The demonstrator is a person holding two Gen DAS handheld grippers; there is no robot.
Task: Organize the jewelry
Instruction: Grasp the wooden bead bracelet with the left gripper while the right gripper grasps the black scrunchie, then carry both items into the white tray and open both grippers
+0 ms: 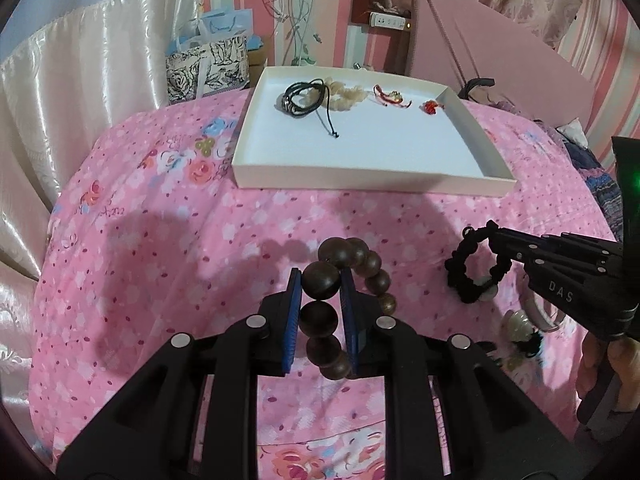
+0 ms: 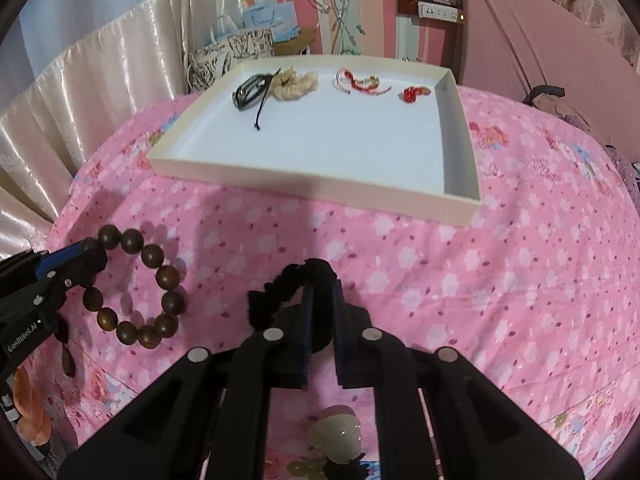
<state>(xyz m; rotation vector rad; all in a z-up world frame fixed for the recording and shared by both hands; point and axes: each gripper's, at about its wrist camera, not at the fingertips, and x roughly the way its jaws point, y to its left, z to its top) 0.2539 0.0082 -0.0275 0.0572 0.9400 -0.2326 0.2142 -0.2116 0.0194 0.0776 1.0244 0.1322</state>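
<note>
A shallow white tray (image 1: 372, 152) is seen on the pink floral bedspread (image 1: 160, 240) at twelve o'clock. Along its far wall are laid a black cord bracelet (image 1: 304, 96), a cream scrunchie (image 1: 348, 94), a red string bracelet (image 1: 390, 96) and a small red charm (image 1: 431, 107). At six o'clock, a wooden bead bracelet (image 1: 344, 280) is clamped between the left gripper's (image 1: 320, 292) pads. A black scrunchie (image 2: 292, 292) is pinched by the right gripper (image 2: 320, 300), at three o'clock from the left.
</note>
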